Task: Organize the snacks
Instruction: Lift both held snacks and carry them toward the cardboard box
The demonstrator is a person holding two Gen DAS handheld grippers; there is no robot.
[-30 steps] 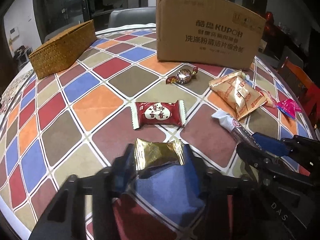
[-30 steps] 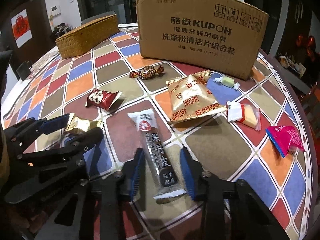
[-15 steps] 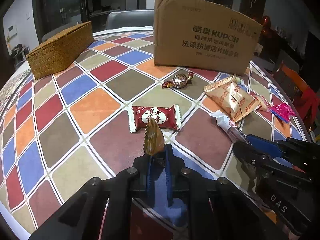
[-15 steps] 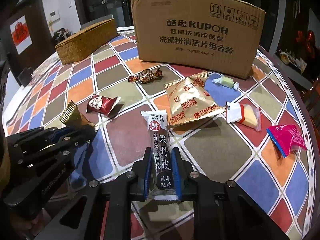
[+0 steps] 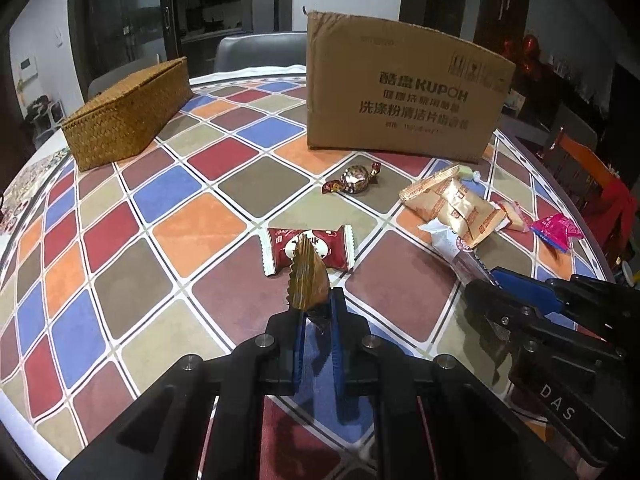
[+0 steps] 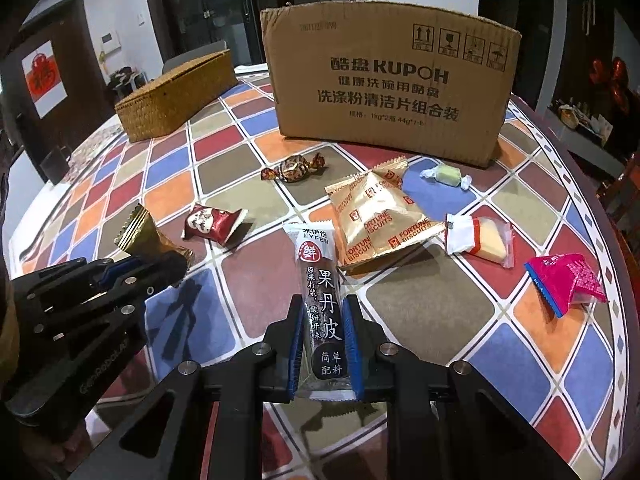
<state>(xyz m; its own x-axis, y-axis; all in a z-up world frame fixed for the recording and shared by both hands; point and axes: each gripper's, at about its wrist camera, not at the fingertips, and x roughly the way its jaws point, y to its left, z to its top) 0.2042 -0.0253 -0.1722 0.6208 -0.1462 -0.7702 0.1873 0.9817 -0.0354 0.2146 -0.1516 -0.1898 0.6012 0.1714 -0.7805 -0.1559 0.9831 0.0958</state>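
My left gripper (image 5: 316,304) is shut on a gold foil snack packet (image 5: 306,276), which stands on edge between the blue pads. The same packet (image 6: 140,232) shows at the left of the right wrist view. My right gripper (image 6: 324,314) is shut on a long dark fruit-leather bar (image 6: 320,280) that points away along the table. A red packet (image 5: 340,244) lies just beyond the gold one. Further off lie a twist-wrapped candy (image 6: 294,169) and a gold fortune biscuit bag (image 6: 376,216).
A cardboard box (image 6: 388,80) stands at the back, with a woven lidded box (image 5: 128,112) to its left. On the right lie a green candy (image 6: 446,174), a white and orange wafer packet (image 6: 480,236) and a pink packet (image 6: 566,282). The round table's rim (image 6: 592,208) curves close on the right.
Both grippers have closed. The left one pinched the gold packet, which now stands on edge; the right one clamped the dark bar that lay between its fingers.
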